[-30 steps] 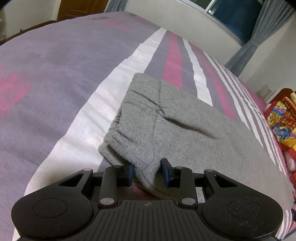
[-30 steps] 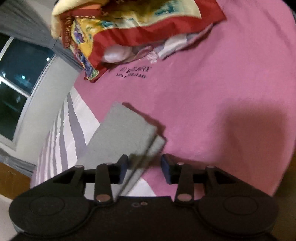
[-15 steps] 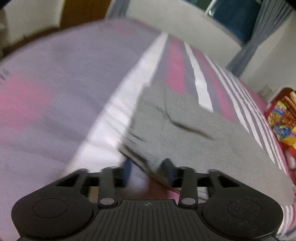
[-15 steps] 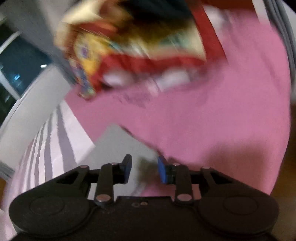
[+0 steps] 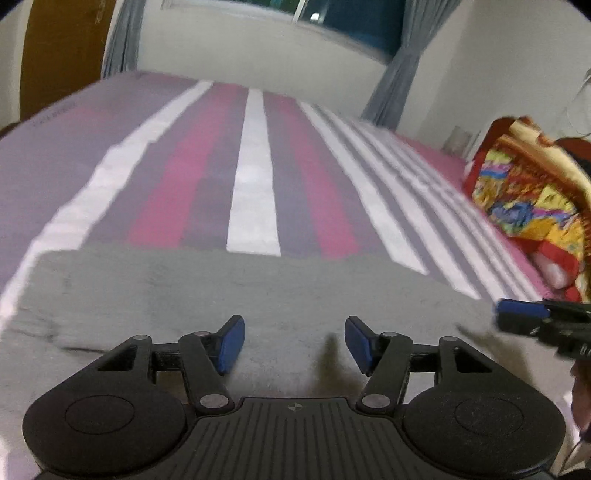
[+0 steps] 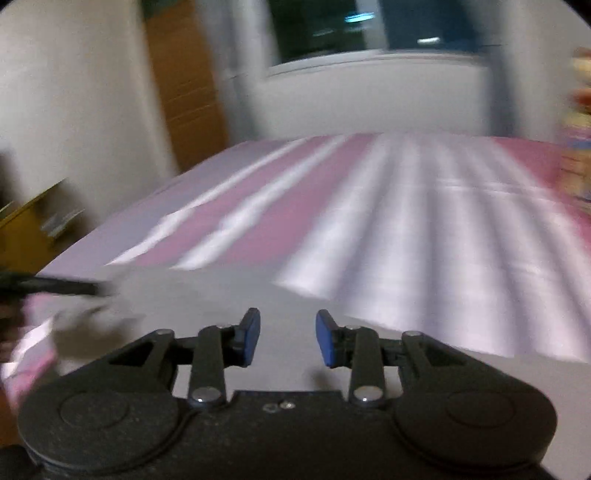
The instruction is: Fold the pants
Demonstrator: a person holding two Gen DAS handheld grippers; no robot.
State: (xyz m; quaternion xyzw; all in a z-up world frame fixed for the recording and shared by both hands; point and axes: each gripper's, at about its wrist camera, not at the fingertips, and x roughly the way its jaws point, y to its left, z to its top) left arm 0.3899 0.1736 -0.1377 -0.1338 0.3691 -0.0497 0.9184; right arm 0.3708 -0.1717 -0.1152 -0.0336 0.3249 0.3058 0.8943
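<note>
Left gripper [image 5: 294, 343] jaws are opening, nothing between the blue pads; right gripper [image 6: 287, 338] jaws are also opening, empty. Both are hovering over the grey pants [image 5: 229, 291], which are lying flat and folded across the striped bedspread [image 5: 255, 166]. A colourful quilt [image 5: 524, 195] is sitting bunched at the right edge

From your left tool [image 5: 294, 343], the pants [image 5: 229, 295] lie on the bed [image 5: 255, 166] at 12 o'clock, just ahead. The bedding pile [image 5: 532, 192] sits at 2 o'clock, your right tool [image 5: 524, 314] at 3, the window [image 5: 354, 18] behind the bed.
</note>
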